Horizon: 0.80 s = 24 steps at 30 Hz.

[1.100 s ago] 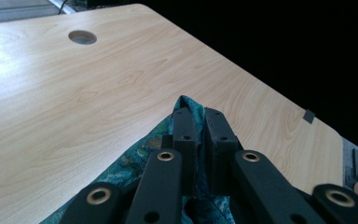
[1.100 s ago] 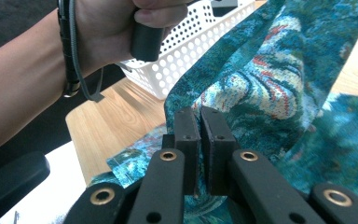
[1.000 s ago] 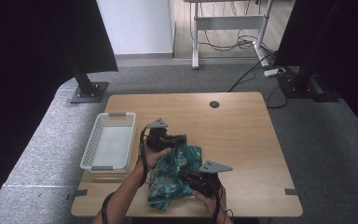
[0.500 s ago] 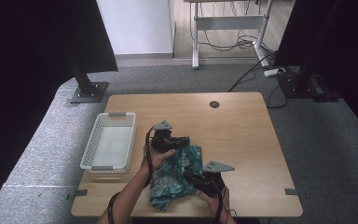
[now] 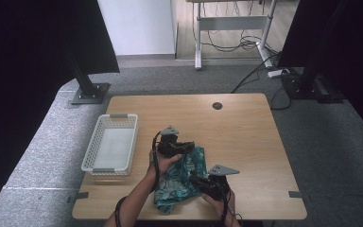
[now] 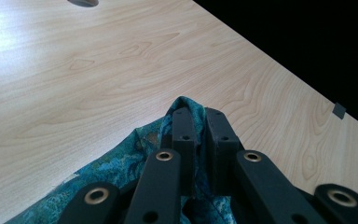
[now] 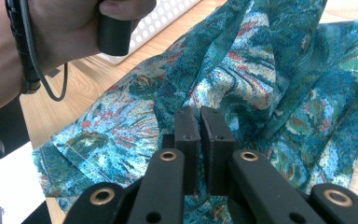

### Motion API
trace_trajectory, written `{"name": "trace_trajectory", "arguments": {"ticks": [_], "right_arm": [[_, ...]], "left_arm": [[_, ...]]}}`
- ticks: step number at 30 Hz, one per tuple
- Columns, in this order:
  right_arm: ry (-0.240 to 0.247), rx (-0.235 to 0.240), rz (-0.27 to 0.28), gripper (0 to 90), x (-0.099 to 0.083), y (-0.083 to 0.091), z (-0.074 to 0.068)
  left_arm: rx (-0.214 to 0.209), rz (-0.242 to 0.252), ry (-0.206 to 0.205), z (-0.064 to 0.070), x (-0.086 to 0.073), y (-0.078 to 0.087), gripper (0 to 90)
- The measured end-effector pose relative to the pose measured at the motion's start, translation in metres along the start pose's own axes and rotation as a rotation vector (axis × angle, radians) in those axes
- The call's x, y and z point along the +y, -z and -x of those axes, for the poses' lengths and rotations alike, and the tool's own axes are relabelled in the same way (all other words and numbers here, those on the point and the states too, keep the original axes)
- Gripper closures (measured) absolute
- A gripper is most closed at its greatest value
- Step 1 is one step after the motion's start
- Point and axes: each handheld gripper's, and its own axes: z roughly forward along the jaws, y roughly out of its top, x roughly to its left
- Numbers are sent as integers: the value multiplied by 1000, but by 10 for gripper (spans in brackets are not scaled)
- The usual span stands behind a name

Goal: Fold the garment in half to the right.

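Teal patterned cloth (image 5: 182, 182) lies crumpled on the near part of the wooden table (image 5: 246, 137), just right of a white basket (image 5: 109, 149). At its far edge, the left hand-held gripper (image 6: 199, 116) has its jaws pressed together on a raised fold of the fabric. At the near right side of the cloth, the right hand-held gripper (image 7: 199, 116) likewise pinches the fabric between nearly closed jaws.

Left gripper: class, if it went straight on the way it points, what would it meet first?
The left gripper is shut on the cloth; beyond lies bare table, then its edge. The way looks free.
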Motion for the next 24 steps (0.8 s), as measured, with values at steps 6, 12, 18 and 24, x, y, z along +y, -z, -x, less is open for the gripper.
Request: {"name": "trace_trajectory", "arguments": {"ticks": [6, 12, 18, 24], "right_arm": [[-1, -5, -8, 860, -2, -1, 1], [2, -10, -16, 860, -3, -2, 1], [5, -15, -22, 858, -3, -4, 1], [-8, -24, -30, 854, -4, -4, 3]], "left_arm": [[1, -1, 9, -2, -3, -5, 822], [0, 2, 18, -4, -6, -7, 793], [-3, 23, 31, -6, -6, -6, 669], [-12, 48, 26, -5, -7, -2, 511]]}}
